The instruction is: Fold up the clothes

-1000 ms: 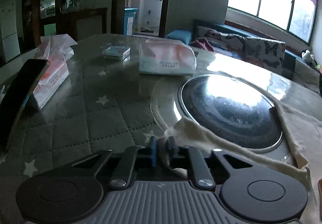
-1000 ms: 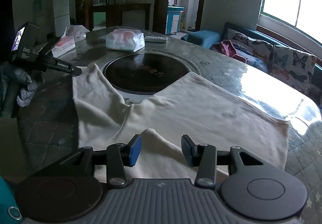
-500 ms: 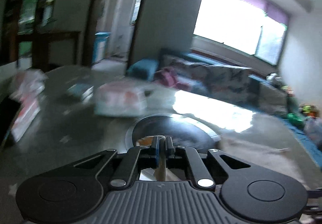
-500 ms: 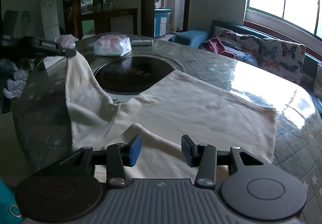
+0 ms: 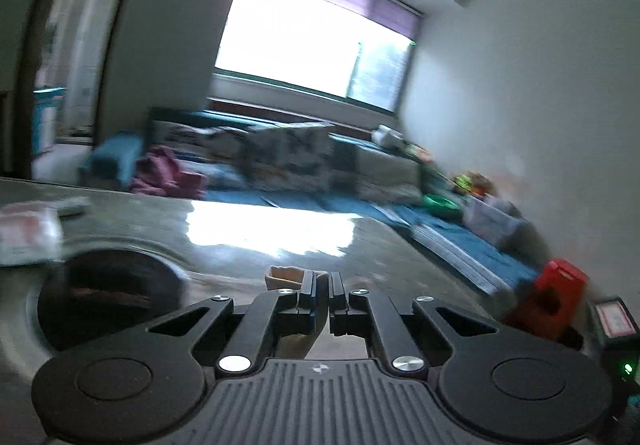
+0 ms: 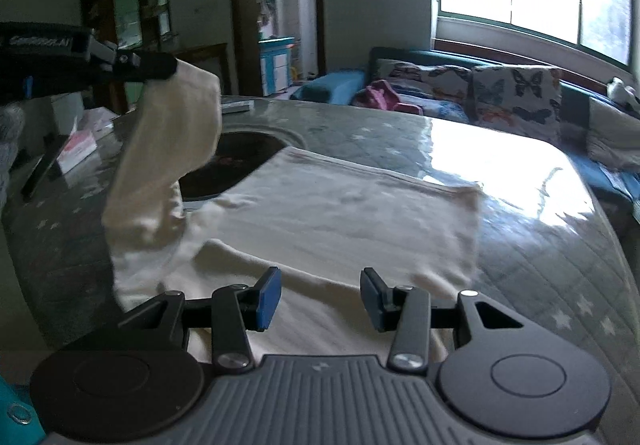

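**Left tongs lift a shirt corner, right tongs idle over the cloth**

Writing first: we read "GenRobot.AI" in pale letters on the side of the left gripper (image 6: 160,67), seen from the right wrist view, partly blurred. A pink-and-white tissue pack (image 6: 78,147) at the table's left edge carries print we cannot read. Nothing else legible.

Left gripper (image 5: 322,299): clenched on a thin fold of the cream shirt (image 6: 344,217); from its own camera we see only a sliver of cloth between the nearly closed pads. Right gripper (image 6: 320,299): jaws apart, nothing pinched, hanging just above the shirt's near edge.

The shirt lies spread on the quilted, star-patterned table (image 6: 540,245), its far-left corner over the dark round hotplate (image 6: 236,161). One corner hangs raised from the left gripper, draping down to the rest.

Right wrist view only: the whole shirt, the lifted flap, the left tool from outside, the doorway, the butterfly cushions (image 6: 516,93).

Left wrist view only: very blurred, a red box (image 5: 556,297) at the right, a green bowl (image 5: 440,201) and clutter along the blue sofa (image 5: 460,237), another tissue pack (image 5: 28,233) at the left, the room's right wall.
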`<state>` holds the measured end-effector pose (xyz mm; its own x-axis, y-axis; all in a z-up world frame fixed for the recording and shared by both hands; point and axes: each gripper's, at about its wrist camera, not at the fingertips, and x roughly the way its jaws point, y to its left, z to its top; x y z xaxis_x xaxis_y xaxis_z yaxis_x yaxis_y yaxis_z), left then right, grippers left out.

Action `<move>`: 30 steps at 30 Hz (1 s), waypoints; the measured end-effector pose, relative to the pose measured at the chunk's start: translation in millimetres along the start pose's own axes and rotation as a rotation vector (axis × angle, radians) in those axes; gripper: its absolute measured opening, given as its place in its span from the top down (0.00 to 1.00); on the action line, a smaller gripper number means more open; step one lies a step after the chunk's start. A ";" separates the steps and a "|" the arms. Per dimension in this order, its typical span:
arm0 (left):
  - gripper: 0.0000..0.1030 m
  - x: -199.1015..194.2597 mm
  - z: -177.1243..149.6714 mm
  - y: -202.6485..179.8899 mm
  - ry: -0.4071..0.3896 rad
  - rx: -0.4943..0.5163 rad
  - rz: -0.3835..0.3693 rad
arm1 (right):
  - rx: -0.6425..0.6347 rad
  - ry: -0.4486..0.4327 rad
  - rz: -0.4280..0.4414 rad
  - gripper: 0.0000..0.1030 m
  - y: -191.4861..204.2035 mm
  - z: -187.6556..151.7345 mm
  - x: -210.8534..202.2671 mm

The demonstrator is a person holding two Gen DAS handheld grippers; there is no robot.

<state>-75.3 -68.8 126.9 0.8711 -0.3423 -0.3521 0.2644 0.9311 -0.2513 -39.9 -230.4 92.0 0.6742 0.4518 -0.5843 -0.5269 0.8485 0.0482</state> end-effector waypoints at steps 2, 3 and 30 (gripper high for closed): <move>0.94 13.9 -8.9 -18.8 0.033 0.017 -0.054 | 0.022 0.002 -0.018 0.57 -7.7 -4.5 -3.2; 0.94 19.6 -14.4 -25.8 0.053 0.024 -0.077 | 0.033 0.004 -0.027 0.57 -11.5 -6.6 -4.7; 0.58 -31.5 -91.6 60.1 0.262 0.191 0.067 | 0.114 0.095 -0.009 0.63 -26.0 -17.2 21.9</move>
<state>-124.7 -13.6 40.3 0.7595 -0.2774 -0.5884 0.3045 0.9509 -0.0552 -20.4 -247.2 64.0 0.6238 0.4209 -0.6586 -0.4557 0.8804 0.1310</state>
